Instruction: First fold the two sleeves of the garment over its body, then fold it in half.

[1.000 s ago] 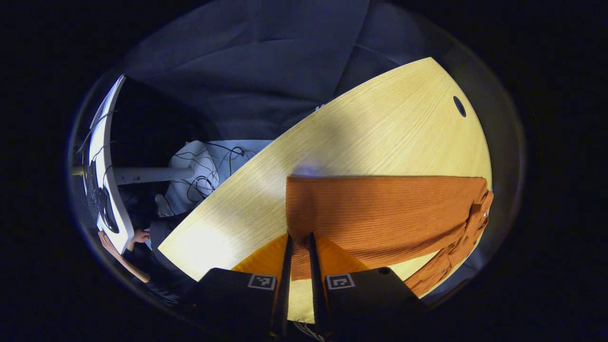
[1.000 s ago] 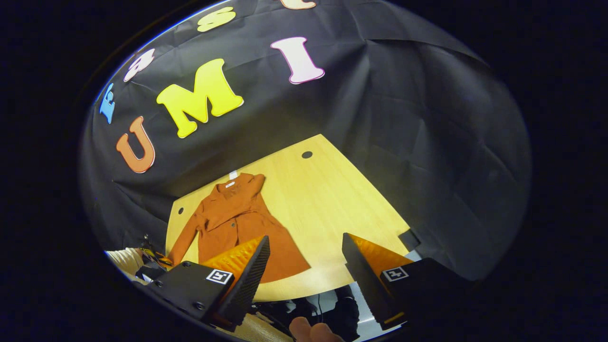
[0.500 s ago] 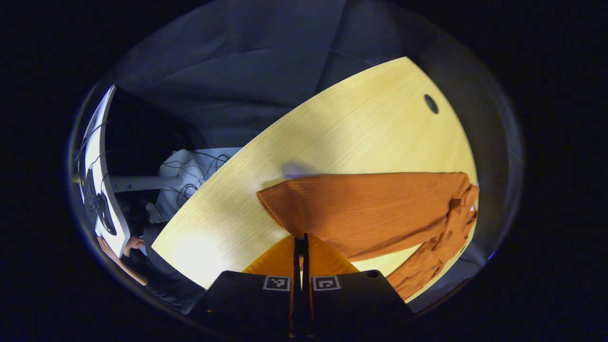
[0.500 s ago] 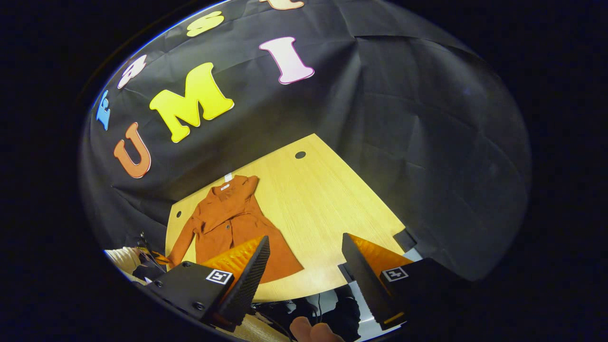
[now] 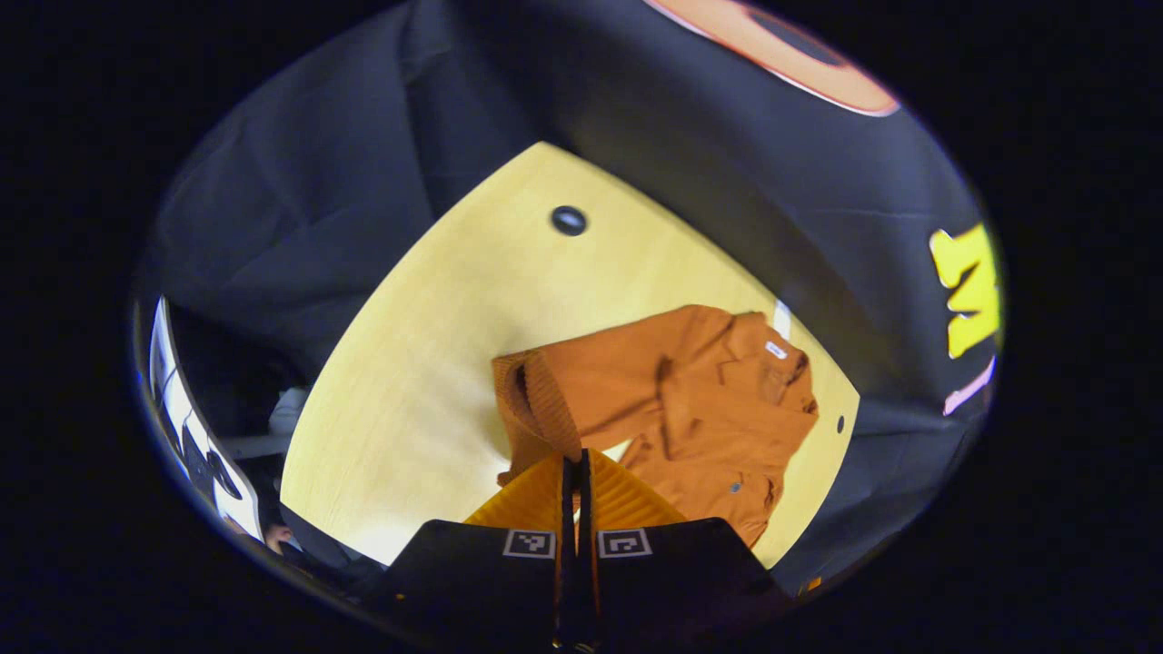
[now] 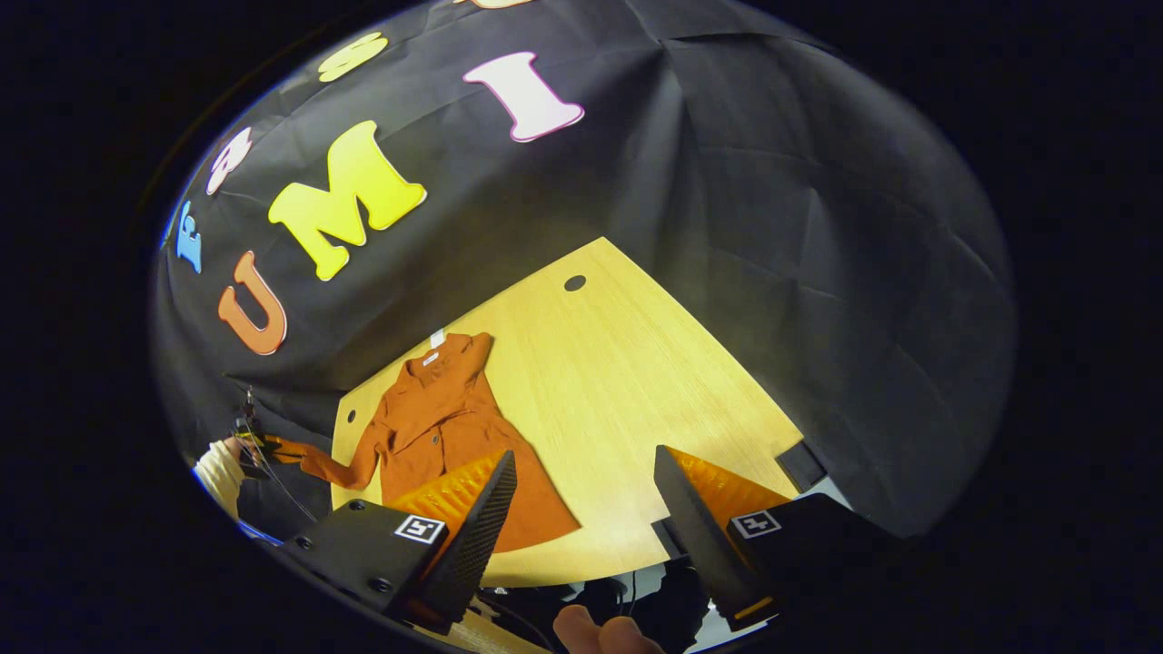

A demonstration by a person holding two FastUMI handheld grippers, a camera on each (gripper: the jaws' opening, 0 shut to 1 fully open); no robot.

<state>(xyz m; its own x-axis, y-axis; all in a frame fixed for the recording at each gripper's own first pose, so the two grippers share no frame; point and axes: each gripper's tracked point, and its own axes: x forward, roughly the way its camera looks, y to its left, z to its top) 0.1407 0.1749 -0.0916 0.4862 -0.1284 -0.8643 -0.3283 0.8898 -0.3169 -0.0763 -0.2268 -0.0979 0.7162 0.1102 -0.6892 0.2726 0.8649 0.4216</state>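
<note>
Lifting a sleeve (image 5: 536, 409) that lay flat on the surface (image 5: 436, 345) a second ago, the left tool (image 5: 573, 468) stays clenched on its cuff, starting the first fold over the rust garment (image 6: 445, 427). The right tool (image 6: 581, 495) hangs released above the near edge. A small white collar label (image 5: 775, 349) is too small to read.

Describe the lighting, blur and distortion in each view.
Left gripper view: fisheye bends the table edge into a curve, soft motion blur, the garment evenly lit. Right gripper view: sharper, bright glare patch on the wood near the right gripper, cloth wall dim.
</note>
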